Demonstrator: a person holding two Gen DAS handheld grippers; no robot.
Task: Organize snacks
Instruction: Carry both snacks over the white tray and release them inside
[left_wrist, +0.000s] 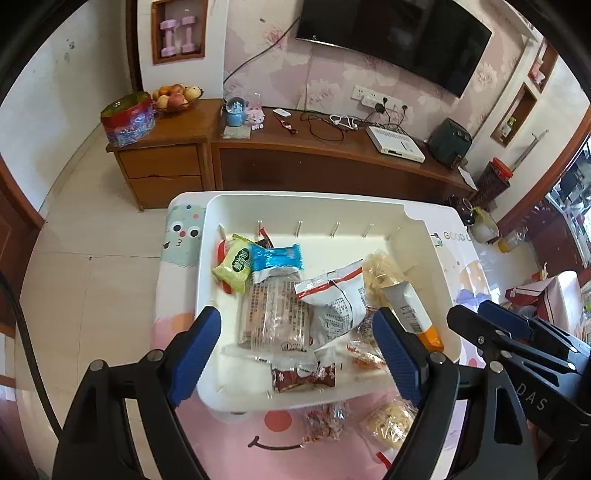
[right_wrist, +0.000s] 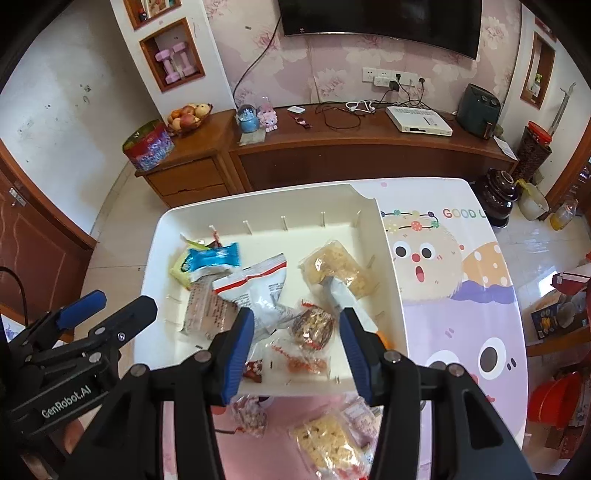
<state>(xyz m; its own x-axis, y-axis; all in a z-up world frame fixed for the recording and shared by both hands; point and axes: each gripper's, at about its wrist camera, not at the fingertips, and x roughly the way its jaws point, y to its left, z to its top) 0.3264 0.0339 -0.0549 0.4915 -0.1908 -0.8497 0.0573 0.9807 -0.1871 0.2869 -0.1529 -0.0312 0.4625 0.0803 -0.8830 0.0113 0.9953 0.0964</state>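
The left gripper hangs over the near end of a white plastic tray, its blue-padded jaws spread wide with nothing pressed between them; below the gap lie a clear-wrapped brown biscuit pack and a small dark red candy wrapper. The right gripper hovers just to its right over the same tray, jaws partly apart and gripping nothing, with a clear packet of nut brittle lying loose in the tray beneath the gap. Further into the tray sit a white pouch with a red stripe, a blue wrapper, a green packet and a bag of pale yellow crisps. The tray rests on a table with a cartoon-printed cover. On the cover in front of the tray, outside it, lie a second yellow crisp bag and a small packet of mixed nuts.
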